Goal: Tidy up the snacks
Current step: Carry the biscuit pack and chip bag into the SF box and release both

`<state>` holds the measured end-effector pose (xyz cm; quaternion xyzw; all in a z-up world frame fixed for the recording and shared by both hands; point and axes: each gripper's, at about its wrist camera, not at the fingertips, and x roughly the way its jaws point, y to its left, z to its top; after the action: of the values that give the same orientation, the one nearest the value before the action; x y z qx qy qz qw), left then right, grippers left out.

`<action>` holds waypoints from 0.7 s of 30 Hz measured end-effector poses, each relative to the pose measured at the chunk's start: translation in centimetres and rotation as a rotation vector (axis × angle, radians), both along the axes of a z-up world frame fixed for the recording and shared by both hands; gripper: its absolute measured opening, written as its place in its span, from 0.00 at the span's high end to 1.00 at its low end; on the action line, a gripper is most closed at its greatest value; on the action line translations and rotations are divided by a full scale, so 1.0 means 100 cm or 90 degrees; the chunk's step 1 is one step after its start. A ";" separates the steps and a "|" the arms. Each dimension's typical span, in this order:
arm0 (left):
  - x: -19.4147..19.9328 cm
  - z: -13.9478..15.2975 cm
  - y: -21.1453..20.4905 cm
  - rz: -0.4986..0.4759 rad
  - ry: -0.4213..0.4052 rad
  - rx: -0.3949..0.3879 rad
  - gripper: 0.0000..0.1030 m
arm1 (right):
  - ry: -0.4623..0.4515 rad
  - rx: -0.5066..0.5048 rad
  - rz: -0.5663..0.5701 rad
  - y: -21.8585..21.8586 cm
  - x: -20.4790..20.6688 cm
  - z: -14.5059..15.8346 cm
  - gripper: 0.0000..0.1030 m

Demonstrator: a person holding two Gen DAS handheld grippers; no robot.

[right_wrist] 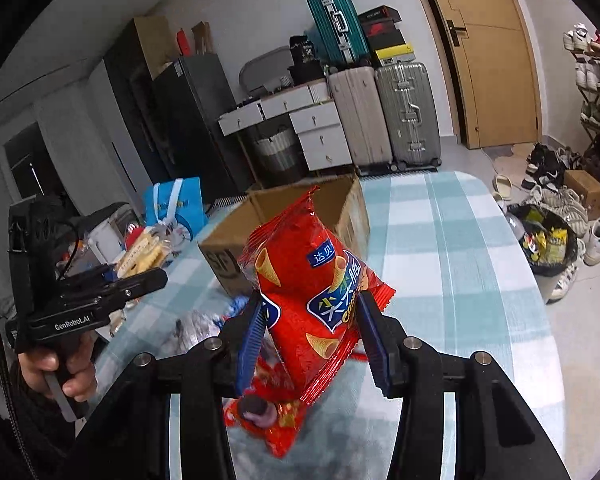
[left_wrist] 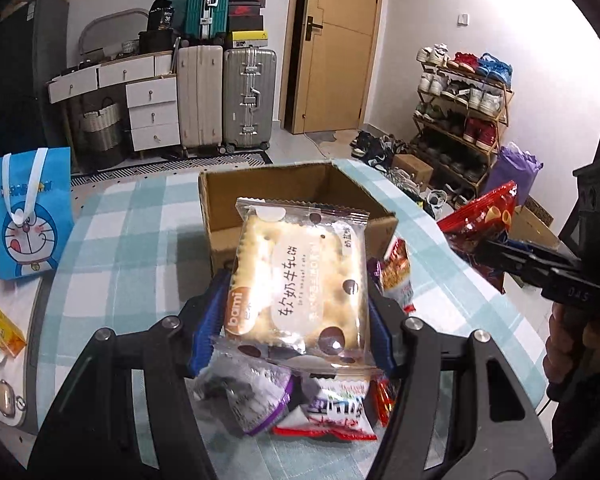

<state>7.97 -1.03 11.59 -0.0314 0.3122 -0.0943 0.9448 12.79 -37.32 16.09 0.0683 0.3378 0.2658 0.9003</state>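
table (left_wrist: 132,216) under a teal checked cloth carries everything, and ahead of both sets of fingers stands the open cardboard box (left_wrist: 236,196), flaps up, its inside showing bare as far as can be seen. nearer, below and behind the left fingers, lies the loose pile of small snack packets (left_wrist: 324,412), not yet sorted.

right gripper (right_wrist: 312,336) is clamped narrow on a red bag of cone crisps (right_wrist: 312,280), its blue pads (right_wrist: 250,340) pinching the bag's lower half so the top stands free above the fingertips. left gripper (left_wrist: 296,308) grips a clear-wrapped milk nougat cracker (left_wrist: 300,280) across its width, the pack lying flat between the pads and reaching past them toward the box.

both packs look lifted clear of the pile. to do the drop well, i'd carry each over the box mouth, past the near wall, one hand at a time so the grippers don't crowd, lower inside, then let go. the crisp bag is puffy and could slip or crush, so a steady squeeze is best.
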 end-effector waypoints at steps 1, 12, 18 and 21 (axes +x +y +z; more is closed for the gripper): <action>0.004 0.003 0.002 0.002 0.000 -0.001 0.42 | 0.000 0.003 0.001 0.002 0.002 0.002 0.55; 0.051 0.016 0.017 0.026 -0.004 -0.023 0.42 | -0.012 0.043 0.003 0.030 0.030 0.015 0.55; 0.076 0.014 0.012 0.035 -0.011 -0.028 0.42 | -0.014 0.066 0.023 0.054 0.046 0.012 0.55; 0.089 0.015 0.012 0.037 -0.014 -0.024 0.42 | -0.018 0.073 0.024 0.065 0.053 0.011 0.55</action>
<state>16.86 0.20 13.09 -0.0573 0.2986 -0.0728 0.9499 18.11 -30.86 17.23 0.1096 0.3104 0.3026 0.8944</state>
